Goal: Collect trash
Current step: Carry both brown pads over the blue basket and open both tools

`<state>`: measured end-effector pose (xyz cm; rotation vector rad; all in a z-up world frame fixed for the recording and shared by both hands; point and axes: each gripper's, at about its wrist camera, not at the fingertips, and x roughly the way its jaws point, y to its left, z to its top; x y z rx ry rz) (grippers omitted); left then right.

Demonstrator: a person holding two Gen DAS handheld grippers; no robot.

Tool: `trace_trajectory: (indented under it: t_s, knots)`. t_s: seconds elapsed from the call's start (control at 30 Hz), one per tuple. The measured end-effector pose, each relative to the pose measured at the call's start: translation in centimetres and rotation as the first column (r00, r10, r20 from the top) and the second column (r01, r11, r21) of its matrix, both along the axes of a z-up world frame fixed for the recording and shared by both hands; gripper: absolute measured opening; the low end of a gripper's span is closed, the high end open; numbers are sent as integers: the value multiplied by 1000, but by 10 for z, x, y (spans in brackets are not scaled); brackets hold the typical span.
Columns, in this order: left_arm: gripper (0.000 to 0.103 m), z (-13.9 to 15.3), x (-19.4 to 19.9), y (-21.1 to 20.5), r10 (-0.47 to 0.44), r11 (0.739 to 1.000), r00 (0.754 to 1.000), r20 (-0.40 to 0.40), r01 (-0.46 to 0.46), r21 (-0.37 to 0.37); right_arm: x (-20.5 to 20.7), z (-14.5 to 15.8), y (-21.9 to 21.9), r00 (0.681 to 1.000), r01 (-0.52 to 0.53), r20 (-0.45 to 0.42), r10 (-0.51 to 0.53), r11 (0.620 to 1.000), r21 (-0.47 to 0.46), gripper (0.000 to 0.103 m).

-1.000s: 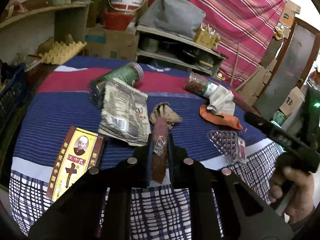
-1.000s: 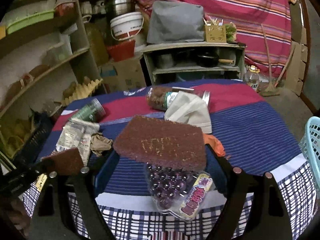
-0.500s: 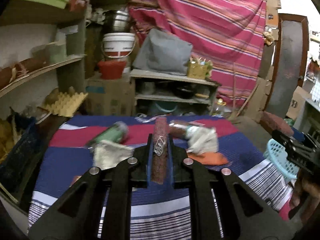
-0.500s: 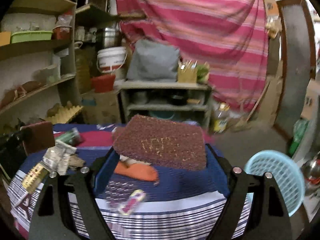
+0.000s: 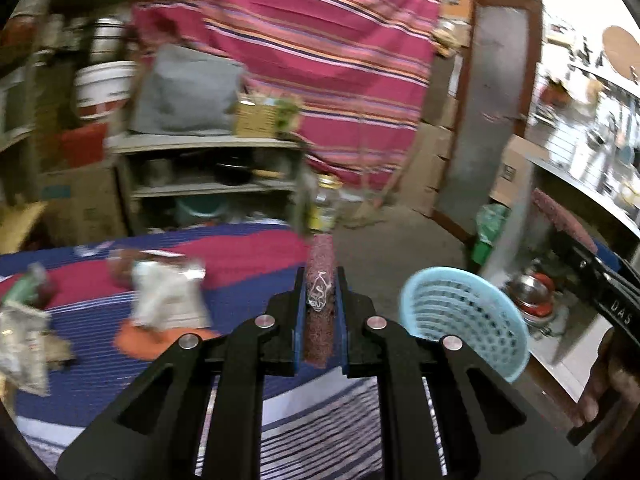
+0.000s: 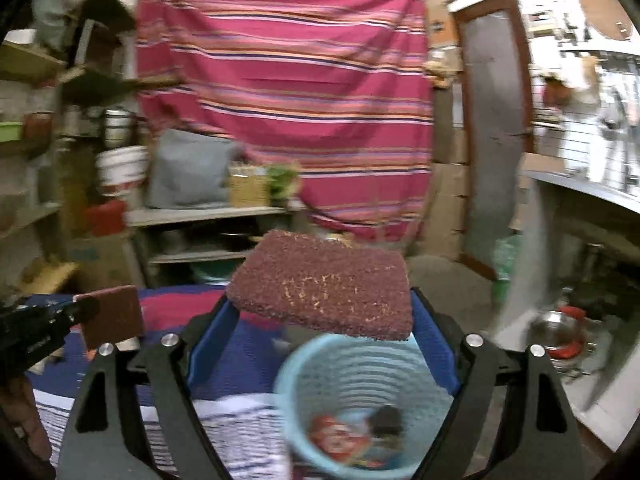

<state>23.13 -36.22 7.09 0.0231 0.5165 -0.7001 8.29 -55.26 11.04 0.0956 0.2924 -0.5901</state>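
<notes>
maroon pad (image 6: 324, 292) above blue basket (image 6: 360, 404)

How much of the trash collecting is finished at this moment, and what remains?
Partly done: the blue basket already holds a few wrappers. In hand: the right hand-held gripper holds a maroon scouring pad above the basket, and the left hand-held gripper is shut on another pad. Left: white crumpled paper, an orange piece and wrappers lie on the table.

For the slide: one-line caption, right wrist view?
Right gripper carries a maroon scouring pad above the blue basket.
</notes>
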Motion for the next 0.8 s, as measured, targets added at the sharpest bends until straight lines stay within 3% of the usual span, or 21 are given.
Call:
trace_trajectory:
  t_s: [0.07,0.17,0.3,0.8]
  knots:
    - [11,-5,-4,-27,-41,999,999,-7,41,-2,-6,-6,-20,999,26,-23,-25,999,19,82]
    - [11,-14,-12,-64,-98,995,995,-15,99,5,-15,-20,-54,1000,18,10,-19,993,116,82]
    - [11,-29,-17,-101,-152,988,987,-43,153,16,-12,-35,-68,999,50,-17,-48,987,152,82]
    - [13,-55,-21,-147,-246,962,963,-109,256,92,-8,-55,-68,998,55,-52,-47,984,170,83]
